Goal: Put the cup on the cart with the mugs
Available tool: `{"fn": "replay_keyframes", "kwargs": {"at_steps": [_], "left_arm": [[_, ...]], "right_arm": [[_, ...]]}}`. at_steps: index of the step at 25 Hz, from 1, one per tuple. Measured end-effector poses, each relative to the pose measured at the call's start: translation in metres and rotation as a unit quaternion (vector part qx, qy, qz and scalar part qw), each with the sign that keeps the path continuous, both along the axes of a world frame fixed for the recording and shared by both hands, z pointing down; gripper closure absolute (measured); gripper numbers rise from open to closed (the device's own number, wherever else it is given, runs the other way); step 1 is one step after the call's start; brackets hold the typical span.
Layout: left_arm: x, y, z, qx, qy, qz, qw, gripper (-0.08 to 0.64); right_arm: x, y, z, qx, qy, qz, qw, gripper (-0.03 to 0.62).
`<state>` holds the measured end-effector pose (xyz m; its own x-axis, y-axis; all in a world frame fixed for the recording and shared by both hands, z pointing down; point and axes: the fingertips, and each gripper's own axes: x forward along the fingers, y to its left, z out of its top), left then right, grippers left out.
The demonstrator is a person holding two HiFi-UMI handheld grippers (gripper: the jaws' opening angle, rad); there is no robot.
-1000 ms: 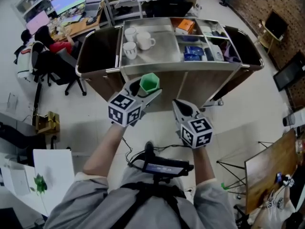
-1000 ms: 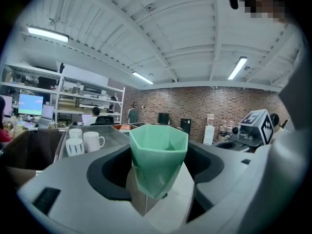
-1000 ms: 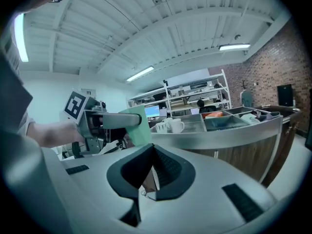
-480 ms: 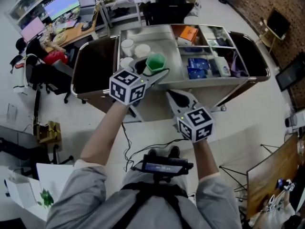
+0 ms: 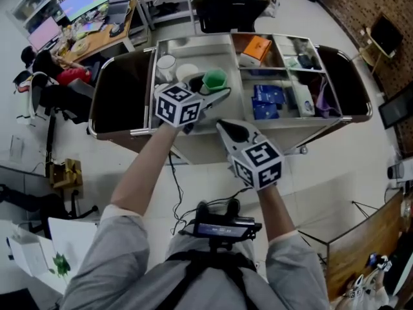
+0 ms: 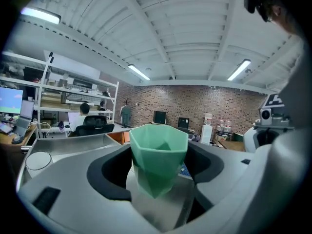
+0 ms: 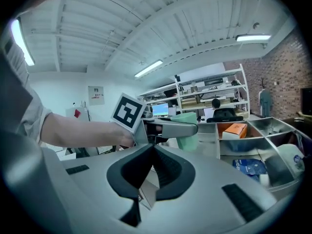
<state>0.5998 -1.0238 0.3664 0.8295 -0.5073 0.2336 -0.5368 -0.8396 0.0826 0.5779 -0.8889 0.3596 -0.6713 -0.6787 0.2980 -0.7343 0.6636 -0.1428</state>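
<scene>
A faceted green cup (image 5: 214, 80) sits upright between the jaws of my left gripper (image 5: 217, 90), which is shut on it. The cup hangs over the steel tray of the cart (image 5: 213, 129), just right of two white mugs (image 5: 166, 62) (image 5: 188, 73). In the left gripper view the cup (image 6: 158, 147) fills the gap between the jaws and one mug (image 6: 38, 161) shows at far left. My right gripper (image 5: 223, 127) is shut and empty, at the cart's front edge, below and right of the cup. Its own view shows the left gripper (image 7: 168, 129) and the cup (image 7: 187, 130) ahead.
The cart's right compartments hold an orange box (image 5: 253, 46), blue packets (image 5: 266, 100) and small items. Dark side flaps (image 5: 119, 95) flank the tray. A desk with monitors (image 5: 71, 8) and a seated person (image 5: 55, 73) are at upper left, and a black chair (image 5: 229, 8) stands behind the cart.
Both grippers have moved forward toward the cart. The green cup went from short of the cart's front edge to over the tray beside the mugs.
</scene>
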Motion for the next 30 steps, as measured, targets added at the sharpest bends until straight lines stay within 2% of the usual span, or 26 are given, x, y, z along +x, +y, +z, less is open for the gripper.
{"fn": "replay_keyframes", "kwargs": {"at_steps": [6, 14, 30], "left_arm": [[0.012, -0.026, 0.034, -0.011, -0.027, 0.005, 0.9996, 0.222], [0.019, -0.053, 0.066, -0.030, -0.038, 0.002, 0.9988, 0.222], [0.035, -0.075, 0.098, -0.049, -0.066, -0.001, 0.9966, 0.222]], "right_arm": [[0.004, -0.010, 0.010, -0.014, -0.004, -0.012, 1.000, 0.586], [0.007, -0.016, 0.019, -0.027, -0.007, -0.024, 0.999, 0.584], [0.020, -0.024, 0.033, -0.041, -0.012, -0.019, 0.999, 0.584]]}}
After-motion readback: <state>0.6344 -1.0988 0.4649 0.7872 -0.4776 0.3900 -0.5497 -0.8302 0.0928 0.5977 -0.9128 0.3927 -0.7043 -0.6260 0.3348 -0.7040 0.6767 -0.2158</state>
